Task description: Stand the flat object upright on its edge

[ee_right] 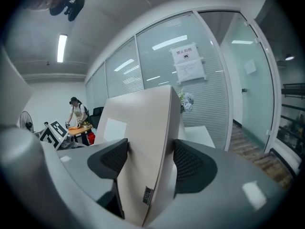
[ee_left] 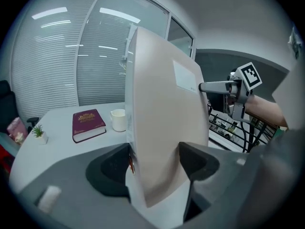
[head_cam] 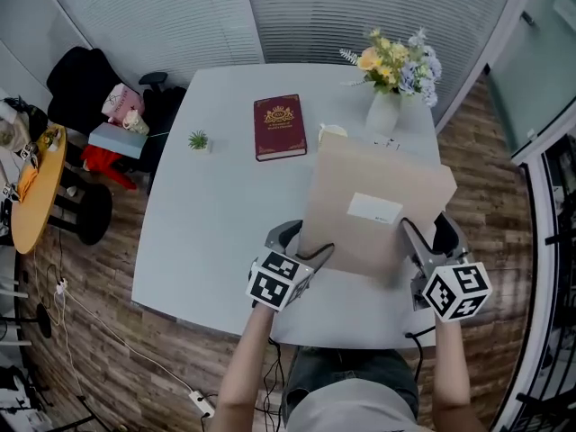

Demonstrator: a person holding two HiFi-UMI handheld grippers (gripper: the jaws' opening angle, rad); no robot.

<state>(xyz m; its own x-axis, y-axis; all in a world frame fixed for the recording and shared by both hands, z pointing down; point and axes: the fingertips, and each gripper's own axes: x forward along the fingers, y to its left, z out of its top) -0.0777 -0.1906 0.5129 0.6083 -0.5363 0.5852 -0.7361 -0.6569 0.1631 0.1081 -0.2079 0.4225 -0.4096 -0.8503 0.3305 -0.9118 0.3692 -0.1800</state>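
at the near edge of the pale grey surface (head_cam: pixel 216 223), a person's two forearms reach forward, each holding a tool with a marker cube. the left tool (head_cam: pixel 306 246) pinches the near left part of a large flat tan package (head_cam: pixel 378 187), its two dark jaws pressed against the package's opposite faces (ee_left: pixel 157 166). the right tool (head_cam: pixel 427 237) pinches the near right part of the same package in the same way, one jaw on each face (ee_right: pixel 147 161). the package is held tilted over the near right part of the surface, its broad face with a white label (head_cam: pixel 374 208) turned up toward the head camera; in both tool views it rises steeply away from the jaws. whether any edge of it touches the surface cannot be told. farther off, near the middle, a dark red book (head_cam: pixel 279 127) lies flat, with a small potted plant (head_cam: pixel 199 140) to its left and a white cup (ee_left: pixel 118 119) to its right, partly hidden behind the package. at the far right stands a white vase (head_cam: pixel 382 112) of yellow and pale flowers.
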